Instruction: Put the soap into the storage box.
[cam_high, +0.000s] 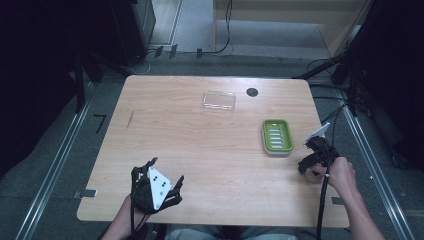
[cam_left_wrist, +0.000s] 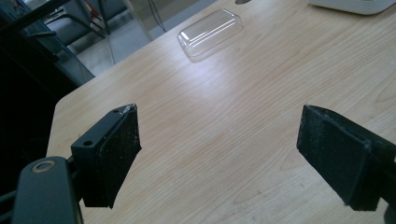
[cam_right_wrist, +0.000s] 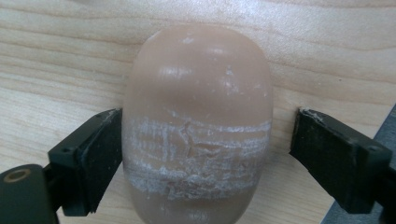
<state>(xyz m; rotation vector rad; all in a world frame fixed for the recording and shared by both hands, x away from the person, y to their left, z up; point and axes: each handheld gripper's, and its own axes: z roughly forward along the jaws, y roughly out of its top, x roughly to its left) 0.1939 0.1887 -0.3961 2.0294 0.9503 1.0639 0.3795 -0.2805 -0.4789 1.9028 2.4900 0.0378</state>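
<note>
A tan oval soap bar (cam_right_wrist: 198, 93) with white scuff marks lies on the wooden table (cam_high: 210, 150) by its right edge. My right gripper (cam_right_wrist: 205, 135) is open and straddles the bar. Its left pad (cam_right_wrist: 105, 158) sits against the bar's side, and the right pad (cam_right_wrist: 331, 158) stands a small gap away. In the high view the right gripper (cam_high: 312, 167) points down at the soap (cam_high: 314, 175), just in front of a green ribbed soap dish (cam_high: 277, 136). My left gripper (cam_high: 166, 170) hovers open over the front left of the table, with nothing between its fingers (cam_left_wrist: 114, 154).
A clear plastic lid (cam_high: 219, 100) lies at the back middle of the table, also seen ahead of the left gripper (cam_left_wrist: 210, 31). A round black cable hole (cam_high: 252, 92) sits beside it. The table's right edge runs close to the soap.
</note>
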